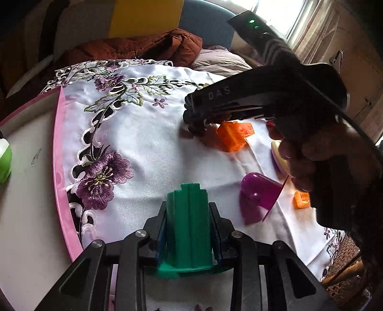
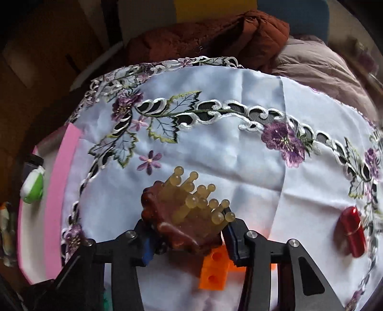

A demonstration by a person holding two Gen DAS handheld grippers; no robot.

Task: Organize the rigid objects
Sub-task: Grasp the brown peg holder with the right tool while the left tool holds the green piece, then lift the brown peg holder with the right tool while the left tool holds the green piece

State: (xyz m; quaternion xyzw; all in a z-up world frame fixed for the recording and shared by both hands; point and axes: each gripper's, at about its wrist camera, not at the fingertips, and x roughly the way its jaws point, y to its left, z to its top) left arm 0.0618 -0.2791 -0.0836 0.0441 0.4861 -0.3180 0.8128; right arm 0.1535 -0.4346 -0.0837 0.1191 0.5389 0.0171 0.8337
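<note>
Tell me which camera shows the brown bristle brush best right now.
The right wrist view: the brown brush fills the centre, bristles up, between the right gripper jaws, above the orange blocks. In the left wrist view the right gripper's body hides it; only a dark shape beside the orange blocks could be it.

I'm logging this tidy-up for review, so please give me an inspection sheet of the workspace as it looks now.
Surface: white embroidered tablecloth on a pink-rimmed table.
Job's things: green block, brown bristled brush, orange blocks, purple scoop, red capsule.
Clutter: green-and-white container off the cloth.
Grippers: left gripper shut on the green block; right gripper around the brush, pads touching.
Cables: nothing seen.
Surroundings: brown quilted fabric, window.
</note>
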